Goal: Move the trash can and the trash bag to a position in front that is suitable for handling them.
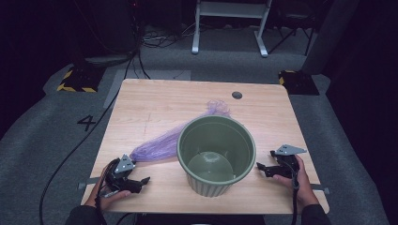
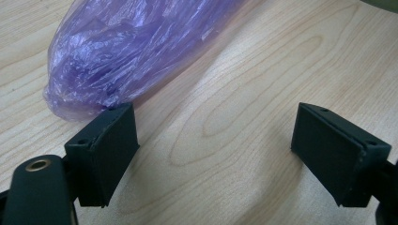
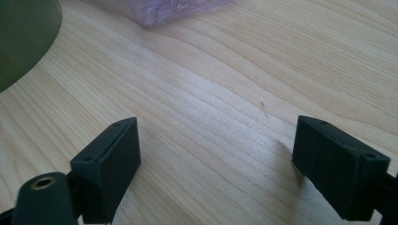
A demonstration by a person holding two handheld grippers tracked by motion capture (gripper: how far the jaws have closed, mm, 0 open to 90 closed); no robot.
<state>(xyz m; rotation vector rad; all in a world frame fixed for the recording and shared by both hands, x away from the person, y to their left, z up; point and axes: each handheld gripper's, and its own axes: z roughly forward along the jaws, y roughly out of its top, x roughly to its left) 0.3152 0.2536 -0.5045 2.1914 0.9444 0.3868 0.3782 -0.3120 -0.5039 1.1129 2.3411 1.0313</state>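
A: How do the claws stand?

B: The left gripper (image 1: 142,180) has its jaws spread wide with only bare wood between them. In the left gripper view the closed end of the purple plastic bag (image 2: 136,51) lies just beyond one jaw tip, maybe brushing it; I cannot tell for sure. The right gripper (image 1: 264,168) is gaping too, gripping nothing.

A: Where are the things?

B: The green pot (image 1: 216,154) stands upright near the table's (image 1: 155,101) front edge, about midway. The bag runs from the front left corner past the pot toward the far edge.

A: Any writing?

B: A "4" (image 1: 87,123) on the floor left of the table.

A: The hands?

B: The left hand (image 1: 110,190) rests at the front left corner, the right hand (image 1: 300,180) near the right edge, both grippers pointing inward at the pot.
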